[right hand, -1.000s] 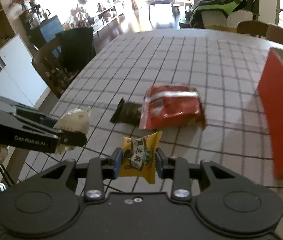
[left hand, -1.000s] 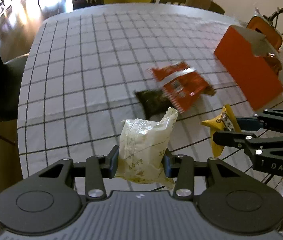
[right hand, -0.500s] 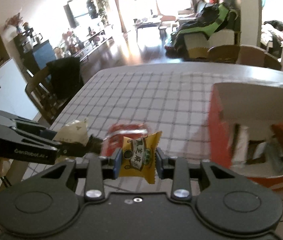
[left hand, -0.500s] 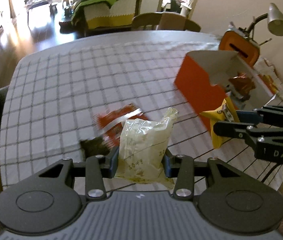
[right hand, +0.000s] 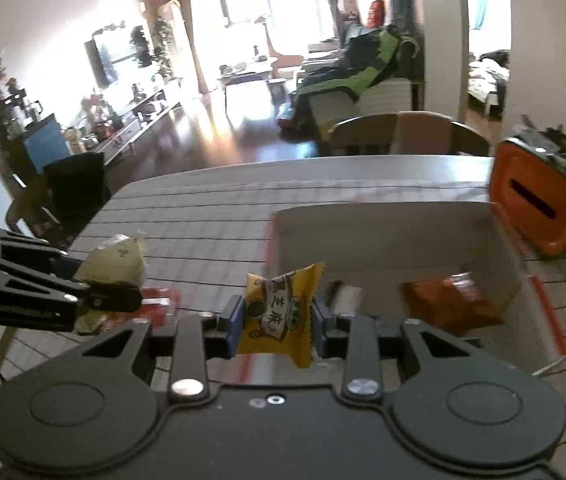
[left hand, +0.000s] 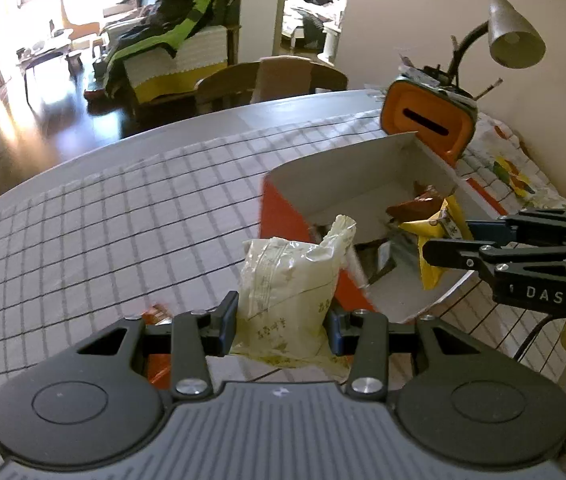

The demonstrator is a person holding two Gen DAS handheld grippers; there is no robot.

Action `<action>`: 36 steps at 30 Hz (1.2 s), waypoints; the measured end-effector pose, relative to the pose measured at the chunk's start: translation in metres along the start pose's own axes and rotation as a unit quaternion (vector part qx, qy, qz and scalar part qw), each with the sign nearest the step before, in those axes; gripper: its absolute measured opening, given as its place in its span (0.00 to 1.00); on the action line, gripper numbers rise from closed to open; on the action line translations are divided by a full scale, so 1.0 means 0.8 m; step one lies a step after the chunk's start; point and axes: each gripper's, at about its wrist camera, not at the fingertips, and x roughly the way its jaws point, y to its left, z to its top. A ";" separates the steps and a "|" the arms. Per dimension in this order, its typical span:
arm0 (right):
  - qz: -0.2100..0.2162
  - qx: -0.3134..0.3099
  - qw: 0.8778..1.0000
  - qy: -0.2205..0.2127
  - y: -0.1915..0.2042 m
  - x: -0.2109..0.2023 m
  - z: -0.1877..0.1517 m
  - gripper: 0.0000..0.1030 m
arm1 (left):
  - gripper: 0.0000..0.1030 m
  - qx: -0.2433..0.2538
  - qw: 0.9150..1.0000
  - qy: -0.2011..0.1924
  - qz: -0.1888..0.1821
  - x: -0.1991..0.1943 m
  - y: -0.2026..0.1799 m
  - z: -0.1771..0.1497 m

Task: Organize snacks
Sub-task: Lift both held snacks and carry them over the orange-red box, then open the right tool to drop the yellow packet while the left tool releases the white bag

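My left gripper (left hand: 283, 326) is shut on a pale cream snack bag (left hand: 291, 284), held above the table at the near left corner of the orange box (left hand: 279, 204). My right gripper (right hand: 277, 322) is shut on a small yellow snack packet (right hand: 279, 312); in the left wrist view that packet (left hand: 439, 236) hangs over the open box. The box (right hand: 403, 240) has white inner walls and holds several snacks, among them an orange-brown bag (right hand: 449, 300). The cream bag also shows in the right wrist view (right hand: 113, 264).
A red snack bag (right hand: 159, 306) lies on the checked tablecloth (left hand: 103, 232) left of the box, partly hidden. An orange container (left hand: 429, 124) and a desk lamp (left hand: 511, 36) stand behind the box by the wall. Chairs stand at the table's far edge.
Both grippers have risen and moved toward the orange box with their snacks held. The box now looks closer, its inside is in view, and the yellow packet is over its opening.
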 end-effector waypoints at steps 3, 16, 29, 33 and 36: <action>-0.013 0.006 1.000 0.001 -0.025 -0.003 -0.001 0.32 | 0.41 0.010 1.000 0.003 -0.002 0.017 -0.028 0.015; -0.075 0.016 0.996 0.035 -0.130 0.003 -0.024 0.32 | 0.41 0.044 0.998 0.045 0.006 0.103 -0.113 0.053; -0.081 -0.009 0.994 0.073 -0.149 0.041 -0.031 0.32 | 0.41 0.073 0.991 0.109 0.032 0.185 -0.148 0.063; -0.077 -0.007 0.994 0.079 -0.150 0.050 -0.031 0.32 | 0.41 0.080 0.988 0.131 0.035 0.201 -0.151 0.057; -0.075 -0.008 0.994 0.082 -0.151 0.055 -0.031 0.32 | 0.41 0.084 0.986 0.139 0.036 0.208 -0.154 0.054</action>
